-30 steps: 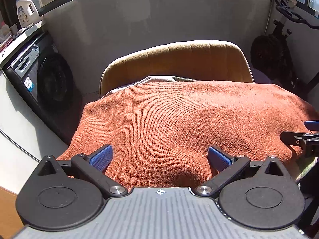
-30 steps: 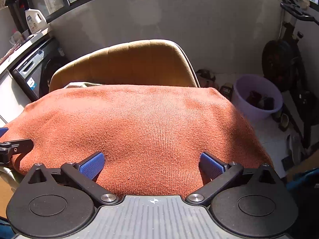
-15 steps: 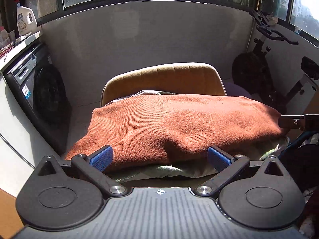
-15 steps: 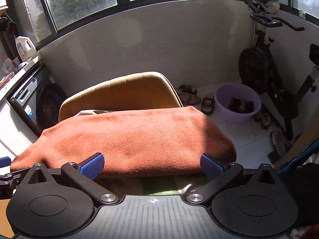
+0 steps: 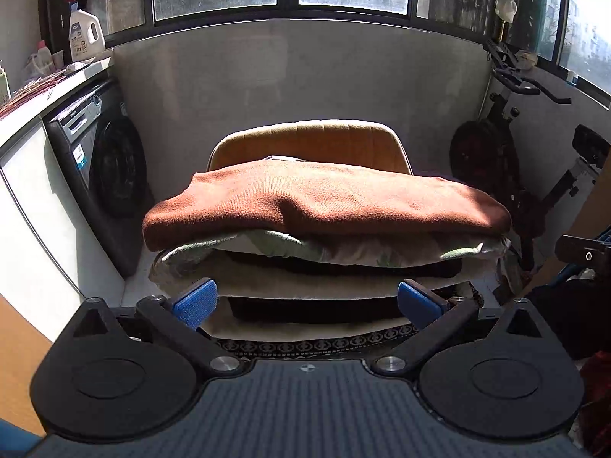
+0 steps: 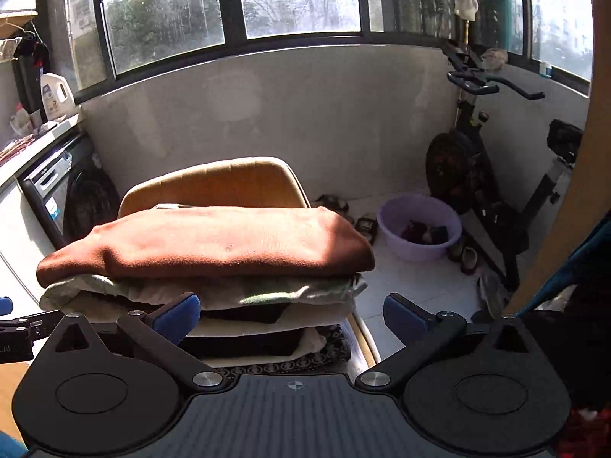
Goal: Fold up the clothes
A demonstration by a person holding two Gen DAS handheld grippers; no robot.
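My left gripper (image 5: 305, 301) and right gripper (image 6: 292, 315) both gape wide, holding nothing. The folded rust sweater (image 5: 324, 202) lies mid-frame atop a pile of clothes (image 5: 305, 267) on the chair (image 5: 309, 141), apart from my fingers.

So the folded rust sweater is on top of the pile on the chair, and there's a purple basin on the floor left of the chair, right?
Not quite. The rust sweater tops the pile on the chair, but the purple basin sits right of the chair, as the right wrist view shows.
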